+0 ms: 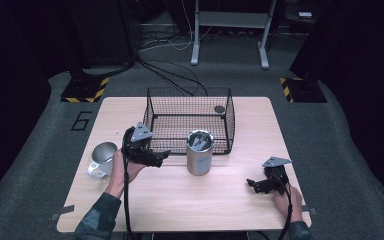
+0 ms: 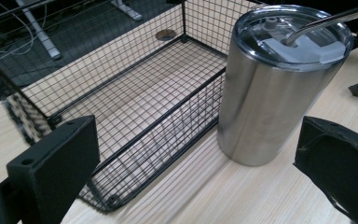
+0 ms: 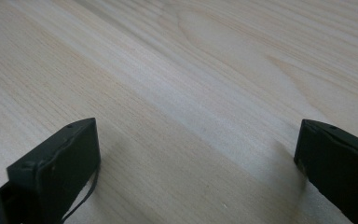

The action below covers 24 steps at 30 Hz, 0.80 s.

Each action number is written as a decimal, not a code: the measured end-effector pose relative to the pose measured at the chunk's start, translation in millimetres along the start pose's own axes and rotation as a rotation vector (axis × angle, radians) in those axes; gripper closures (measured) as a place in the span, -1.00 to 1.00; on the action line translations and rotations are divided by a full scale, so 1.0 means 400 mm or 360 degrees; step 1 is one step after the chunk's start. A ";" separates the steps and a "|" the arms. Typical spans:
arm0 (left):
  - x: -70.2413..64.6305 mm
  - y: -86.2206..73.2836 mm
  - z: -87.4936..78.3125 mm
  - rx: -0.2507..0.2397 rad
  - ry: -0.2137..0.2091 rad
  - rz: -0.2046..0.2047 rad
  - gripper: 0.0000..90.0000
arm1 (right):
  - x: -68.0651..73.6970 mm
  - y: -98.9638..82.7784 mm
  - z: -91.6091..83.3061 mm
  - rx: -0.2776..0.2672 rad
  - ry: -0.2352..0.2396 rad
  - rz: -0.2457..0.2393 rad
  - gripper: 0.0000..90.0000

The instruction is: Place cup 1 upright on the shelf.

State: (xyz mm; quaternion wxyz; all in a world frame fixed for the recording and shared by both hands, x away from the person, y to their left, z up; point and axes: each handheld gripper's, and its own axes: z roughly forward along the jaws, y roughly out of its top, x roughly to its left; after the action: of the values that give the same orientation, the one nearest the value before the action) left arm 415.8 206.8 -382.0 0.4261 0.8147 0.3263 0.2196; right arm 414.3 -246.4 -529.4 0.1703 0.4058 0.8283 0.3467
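A steel tumbler [image 1: 200,151] with a clear lid and a metal straw stands on the wooden table [image 1: 190,200] just in front of a black wire basket [image 1: 189,120]. In the left gripper view the tumbler [image 2: 272,88] rises ahead and to the right, the basket [image 2: 121,102] to the left. My left gripper [image 1: 161,157] hovers open a little left of the tumbler, pointing at it, nothing between its jaws. My right gripper [image 1: 251,183] is open low over bare wood at the front right. A steel mug [image 1: 101,158] with a white handle sits behind the left hand.
A small dark round object [image 1: 219,109] lies in the basket's far right corner, seen too in the left gripper view [image 2: 165,34]. Beyond the table are grey carpet, cables and a desk frame [image 1: 229,30]. Hazard-striped bases [image 1: 85,90] stand at both far corners.
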 end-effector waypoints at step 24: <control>-0.094 0.050 0.122 -0.0029 -0.0199 0.0064 -1.00 | -0.001 0.000 0.000 0.0001 0.0002 -0.0003 -1.00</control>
State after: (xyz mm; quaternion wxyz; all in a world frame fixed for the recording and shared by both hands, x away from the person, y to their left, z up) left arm 427.8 144.4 -394.6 0.4487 0.8292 0.2807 0.1797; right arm 414.4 -246.5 -529.4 0.1701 0.4049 0.8289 0.3465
